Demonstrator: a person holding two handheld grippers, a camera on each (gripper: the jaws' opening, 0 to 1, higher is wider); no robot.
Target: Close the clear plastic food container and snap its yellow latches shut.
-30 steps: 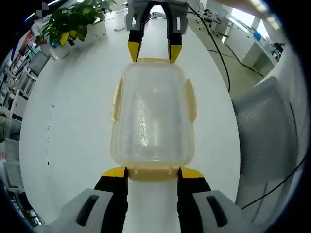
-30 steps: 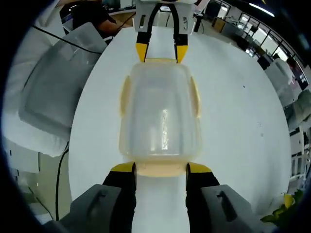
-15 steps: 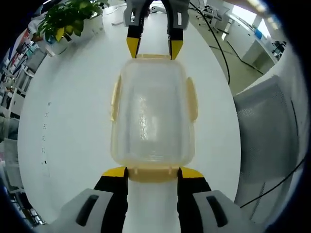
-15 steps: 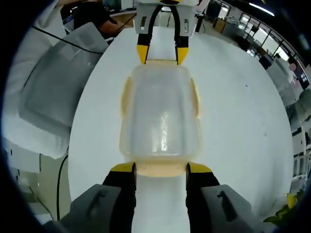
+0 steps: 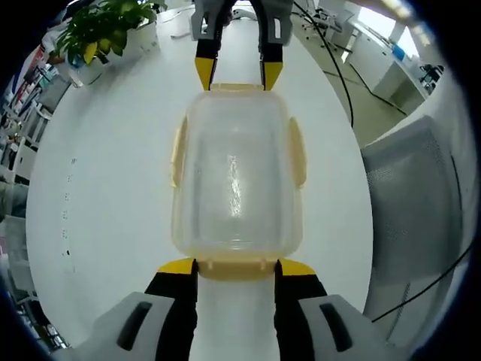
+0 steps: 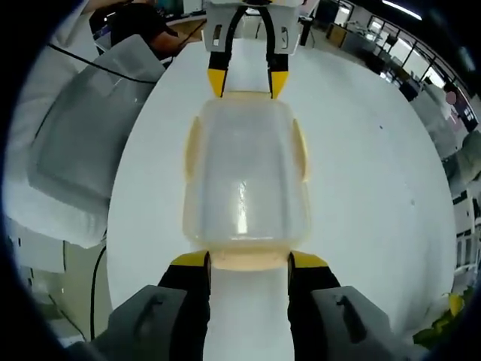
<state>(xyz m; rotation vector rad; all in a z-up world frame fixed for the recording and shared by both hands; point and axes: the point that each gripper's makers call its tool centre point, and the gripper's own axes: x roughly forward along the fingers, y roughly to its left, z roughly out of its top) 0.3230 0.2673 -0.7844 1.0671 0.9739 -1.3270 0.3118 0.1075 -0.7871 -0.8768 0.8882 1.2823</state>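
Bracing the lidded container (image 5: 237,180) end to end, the left claw (image 5: 236,265) and right claw (image 6: 249,259) are straddling its end latches, jaws apart, apparently steadying it for pressing.

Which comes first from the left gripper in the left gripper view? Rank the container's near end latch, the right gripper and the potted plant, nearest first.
1. Near end latch: right at the left gripper, between its yellow tips.
2. Right gripper: at the container's far end, straight ahead.
3. Potted plant: beyond it, on the white table at upper left.
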